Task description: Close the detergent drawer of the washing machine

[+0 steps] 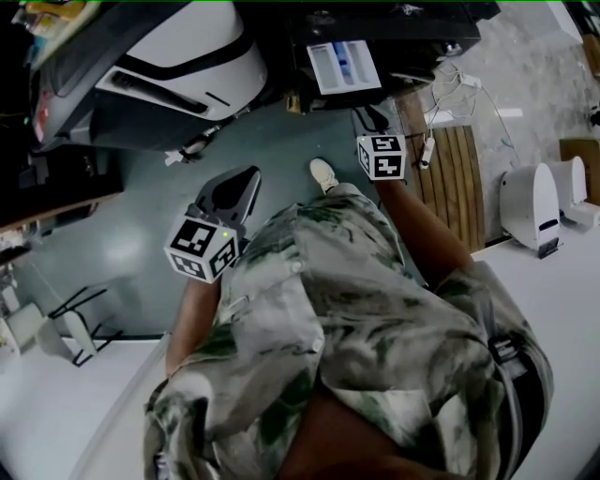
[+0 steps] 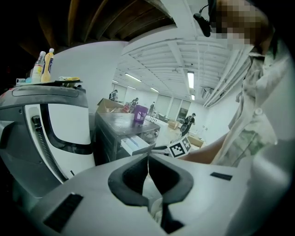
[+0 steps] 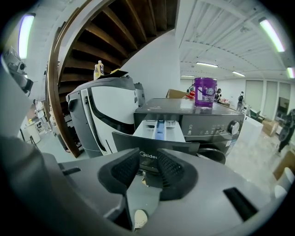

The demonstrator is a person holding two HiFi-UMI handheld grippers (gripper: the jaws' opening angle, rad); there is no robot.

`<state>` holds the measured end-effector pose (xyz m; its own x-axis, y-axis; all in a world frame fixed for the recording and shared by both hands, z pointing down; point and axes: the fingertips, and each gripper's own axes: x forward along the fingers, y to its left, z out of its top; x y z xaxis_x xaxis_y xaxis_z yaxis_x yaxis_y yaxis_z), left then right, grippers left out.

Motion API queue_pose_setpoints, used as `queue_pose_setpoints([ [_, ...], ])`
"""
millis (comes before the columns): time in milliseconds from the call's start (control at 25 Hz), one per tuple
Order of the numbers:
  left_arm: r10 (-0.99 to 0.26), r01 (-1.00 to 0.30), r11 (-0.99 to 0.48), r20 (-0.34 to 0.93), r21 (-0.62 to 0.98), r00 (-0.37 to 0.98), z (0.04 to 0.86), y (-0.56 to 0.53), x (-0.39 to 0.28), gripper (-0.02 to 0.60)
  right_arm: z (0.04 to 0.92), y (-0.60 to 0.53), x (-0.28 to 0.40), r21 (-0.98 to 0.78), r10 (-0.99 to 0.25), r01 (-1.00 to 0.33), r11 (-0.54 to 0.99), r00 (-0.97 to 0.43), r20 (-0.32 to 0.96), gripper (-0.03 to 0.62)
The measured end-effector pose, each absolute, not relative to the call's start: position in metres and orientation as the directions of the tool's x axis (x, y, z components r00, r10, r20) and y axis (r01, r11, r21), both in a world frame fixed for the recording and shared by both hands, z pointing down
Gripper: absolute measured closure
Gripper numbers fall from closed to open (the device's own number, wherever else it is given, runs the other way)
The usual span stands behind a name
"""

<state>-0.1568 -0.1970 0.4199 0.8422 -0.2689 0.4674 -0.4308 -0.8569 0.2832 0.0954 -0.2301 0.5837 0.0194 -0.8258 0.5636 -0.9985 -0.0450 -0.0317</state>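
Note:
The dark washing machine (image 1: pixel 394 23) stands at the top of the head view with its white detergent drawer (image 1: pixel 344 66) pulled out. My right gripper (image 1: pixel 372 120) hovers just in front of the drawer. In the right gripper view its jaws (image 3: pixel 148 154) are open and empty, and the drawer (image 3: pixel 159 129) and its dark front panel show beyond the gap. My left gripper (image 1: pixel 246 178) hangs lower left, away from the machine. In the left gripper view its pads meet with nothing held (image 2: pixel 148 159), and the drawer (image 2: pixel 136 144) lies ahead.
A large white-and-grey appliance (image 1: pixel 178 66) stands left of the washer, with bottles (image 2: pixel 44 64) on top. A purple bucket (image 3: pixel 205 92) sits on the washer. A slatted wooden board (image 1: pixel 455 178) and a white device (image 1: pixel 534 206) are at the right. My shoe (image 1: pixel 323 173) rests on the floor.

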Motion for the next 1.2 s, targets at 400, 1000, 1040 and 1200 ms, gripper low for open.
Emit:
queue_pose_setpoints([
  [400,-0.286,-0.454,-0.847,0.482,0.278,0.828,0.421,-0.22,-0.14,0.555,0.604,-0.253,0.112,-0.06,-0.808,-0.995,-0.08,0.029,0.589,0.437],
  [1000,-0.299,-0.462,-0.852,0.497,0.246,0.815,0.423,-0.25,-0.122,0.554,0.606,-0.272,0.121,-0.112,-0.804,-0.984,-0.137,0.044,0.593,0.43],
  [1040,-0.3,-0.463,-0.852,0.497,0.245,0.814,0.423,-0.251,-0.122,0.554,0.606,-0.274,0.121,-0.112,-0.804,-0.984,-0.136,0.043,0.593,0.428],
  [1200,-0.31,-0.473,-0.847,0.495,0.244,0.812,0.422,-0.256,-0.124,0.554,0.606,-0.278,0.122,-0.114,-0.802,-0.984,-0.136,0.042,0.596,0.428],
])
